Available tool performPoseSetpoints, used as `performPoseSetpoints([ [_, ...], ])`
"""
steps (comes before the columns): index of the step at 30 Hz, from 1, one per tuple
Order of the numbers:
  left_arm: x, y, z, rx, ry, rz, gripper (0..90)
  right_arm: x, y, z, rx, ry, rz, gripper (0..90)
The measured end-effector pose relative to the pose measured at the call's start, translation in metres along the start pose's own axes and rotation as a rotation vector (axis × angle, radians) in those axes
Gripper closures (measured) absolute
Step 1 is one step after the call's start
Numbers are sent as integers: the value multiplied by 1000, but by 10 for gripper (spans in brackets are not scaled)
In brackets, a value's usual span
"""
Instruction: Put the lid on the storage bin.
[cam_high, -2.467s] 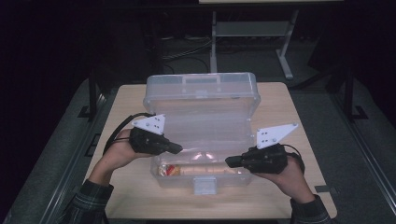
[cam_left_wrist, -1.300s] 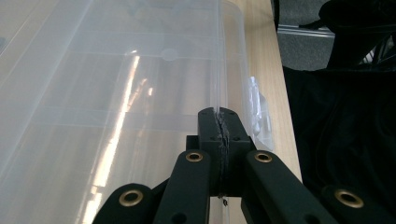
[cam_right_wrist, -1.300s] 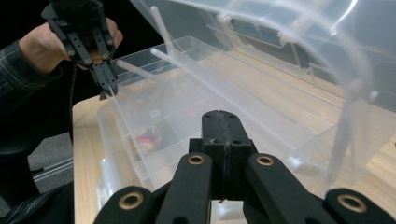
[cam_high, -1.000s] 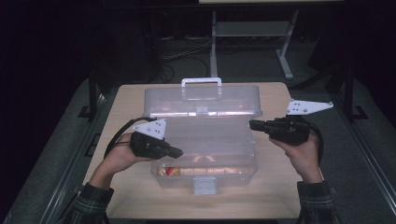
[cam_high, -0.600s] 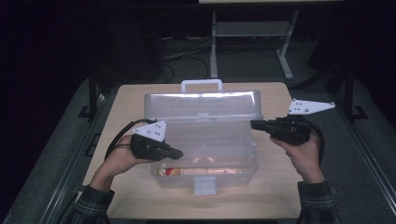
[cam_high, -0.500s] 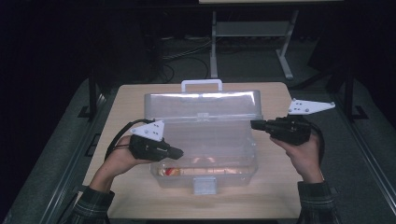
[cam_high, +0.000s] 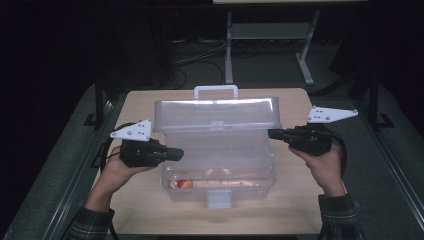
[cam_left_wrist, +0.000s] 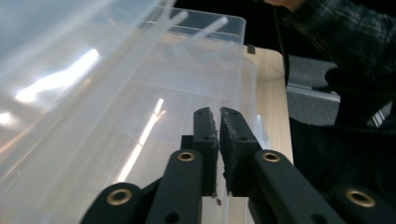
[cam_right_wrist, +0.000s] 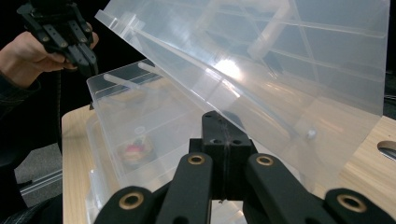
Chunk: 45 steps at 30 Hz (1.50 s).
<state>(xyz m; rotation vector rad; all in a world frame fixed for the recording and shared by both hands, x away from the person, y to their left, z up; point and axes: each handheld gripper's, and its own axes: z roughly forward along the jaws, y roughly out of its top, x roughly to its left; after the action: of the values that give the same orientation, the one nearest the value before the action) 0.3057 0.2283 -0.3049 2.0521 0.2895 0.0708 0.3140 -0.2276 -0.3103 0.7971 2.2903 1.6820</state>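
Note:
A clear plastic box (cam_high: 220, 165) stands mid-table, its hinged lid (cam_high: 215, 115) half raised and leaning forward over it, white handle (cam_high: 215, 91) on top. Inside lie a small red-and-yellow thing (cam_high: 181, 184) (cam_right_wrist: 135, 151) and a long beige piece (cam_high: 225, 182). My left gripper (cam_high: 179, 155) (cam_left_wrist: 218, 114) hovers at the box's left wall. Its jaws have just closed a touch further and stand shut and empty. My right gripper (cam_high: 271, 133) (cam_right_wrist: 223, 119) is shut at the lid's lower right corner; whether it touches the lid I cannot tell. In the right gripper view the left gripper (cam_right_wrist: 86, 65) hangs beyond the box.
The wooden table (cam_high: 150, 100) ends close around the box, with dark floor on both sides. A white stand (cam_high: 229, 50) and cables sit on the floor behind. A latch tab (cam_high: 220, 198) juts from the box's front wall. The person's sleeves come in at the bottom.
The lid has tipped farther forward and down over the box. My left gripper has drawn back to the left, away from the box. The right gripper has stayed put.

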Motion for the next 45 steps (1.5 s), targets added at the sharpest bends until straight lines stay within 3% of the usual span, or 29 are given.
performPoseSetpoints([
  [5,3,-7,-13,-2,64,-51,899,0,0,0,2,-1,-2,900],
  [8,4,-11,-22,-34,116,-82,900,0,0,0,5,-1,-2,900],
  [15,5,-15,-40,-98,222,-105,900,2,-1,-1,13,1,-2,900],
  [30,-1,-19,-35,-127,272,-108,900,6,-6,-6,35,12,-3,900],
  [45,-10,-28,-36,-126,285,-115,900,8,-16,-11,55,22,14,900],
])
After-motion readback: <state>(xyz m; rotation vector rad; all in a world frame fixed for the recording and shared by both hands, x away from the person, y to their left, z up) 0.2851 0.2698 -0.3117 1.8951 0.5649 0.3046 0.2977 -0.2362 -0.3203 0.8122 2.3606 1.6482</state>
